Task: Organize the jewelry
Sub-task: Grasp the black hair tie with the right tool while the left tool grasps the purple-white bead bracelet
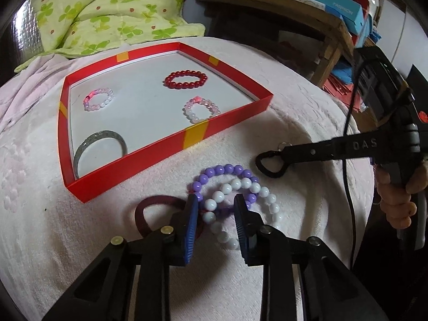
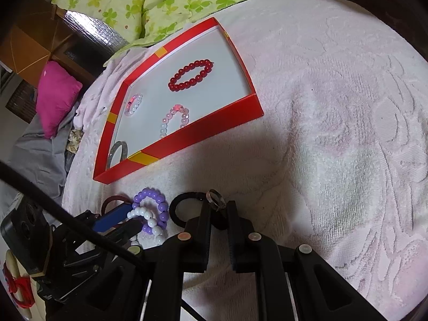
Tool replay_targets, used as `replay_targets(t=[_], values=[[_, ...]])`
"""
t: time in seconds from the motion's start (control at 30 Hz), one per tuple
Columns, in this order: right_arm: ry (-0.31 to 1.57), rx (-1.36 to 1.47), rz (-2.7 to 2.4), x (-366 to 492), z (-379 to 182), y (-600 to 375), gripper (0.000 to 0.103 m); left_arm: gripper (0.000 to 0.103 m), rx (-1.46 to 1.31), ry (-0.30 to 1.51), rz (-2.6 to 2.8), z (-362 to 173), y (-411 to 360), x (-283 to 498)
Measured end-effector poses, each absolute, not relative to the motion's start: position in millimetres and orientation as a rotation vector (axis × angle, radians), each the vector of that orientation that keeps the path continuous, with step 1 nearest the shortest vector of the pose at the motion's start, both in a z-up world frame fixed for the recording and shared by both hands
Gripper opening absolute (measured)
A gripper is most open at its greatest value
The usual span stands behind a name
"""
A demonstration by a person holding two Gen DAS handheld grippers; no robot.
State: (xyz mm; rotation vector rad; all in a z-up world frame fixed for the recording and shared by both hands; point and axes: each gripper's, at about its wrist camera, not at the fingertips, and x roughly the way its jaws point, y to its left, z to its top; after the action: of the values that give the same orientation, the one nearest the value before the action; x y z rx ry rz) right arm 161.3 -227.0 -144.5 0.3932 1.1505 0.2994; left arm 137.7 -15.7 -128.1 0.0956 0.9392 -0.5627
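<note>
A red tray lies on the pink blanket and holds a red bead bracelet, two pink-white bead bracelets and a silver bangle. Before the tray lie a purple bead bracelet, a white bead bracelet and a dark red hair band. My left gripper is open, its jaws astride the white and purple beads. My right gripper is shut on a black hair band with a metal ring.
A green clover-print quilt lies behind the tray. A wooden shelf with boxes and a wicker basket stands at the back right. A magenta cushion lies left of the bed.
</note>
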Motion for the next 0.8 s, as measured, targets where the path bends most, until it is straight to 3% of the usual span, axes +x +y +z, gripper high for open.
replay_targets(t=[0.47,0.53,0.8], values=[[1.154,0.399,0.297,160.9,-146.5,-226.3,0.012,0.025,0.141,0.943,-0.597,-133.8,-29.3,122.6],[1.155,0.399,0.297,160.9,-146.5,-226.2,0.012,0.013,0.141,0.943,-0.601,-133.5,-30.6,120.9],[1.147,0.404,0.300,160.2,-145.7,-226.3,0.012,0.013,0.103,0.922,-0.617,-127.4,-27.2,117.3]])
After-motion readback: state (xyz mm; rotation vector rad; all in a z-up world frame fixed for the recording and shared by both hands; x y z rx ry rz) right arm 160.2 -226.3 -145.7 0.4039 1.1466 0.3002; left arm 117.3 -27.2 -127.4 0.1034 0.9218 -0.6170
